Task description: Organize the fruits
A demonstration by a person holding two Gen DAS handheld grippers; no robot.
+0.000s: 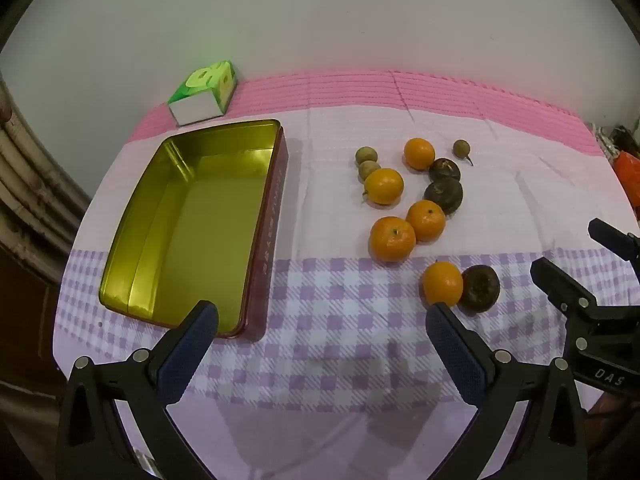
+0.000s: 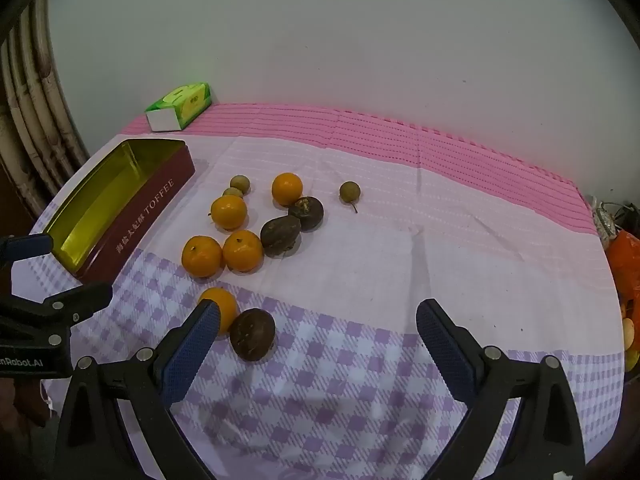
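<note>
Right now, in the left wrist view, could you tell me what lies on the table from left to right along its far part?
Green tissue pack → gold tin → two small brown-green fruits → far orange → lone small stemmed fruit.

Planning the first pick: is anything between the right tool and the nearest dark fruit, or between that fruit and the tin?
Nothing visible blocks the right tool from the dark fruit; an orange touches its tin-facing side. Between the pair and the tin lies bare cloth.
</note>
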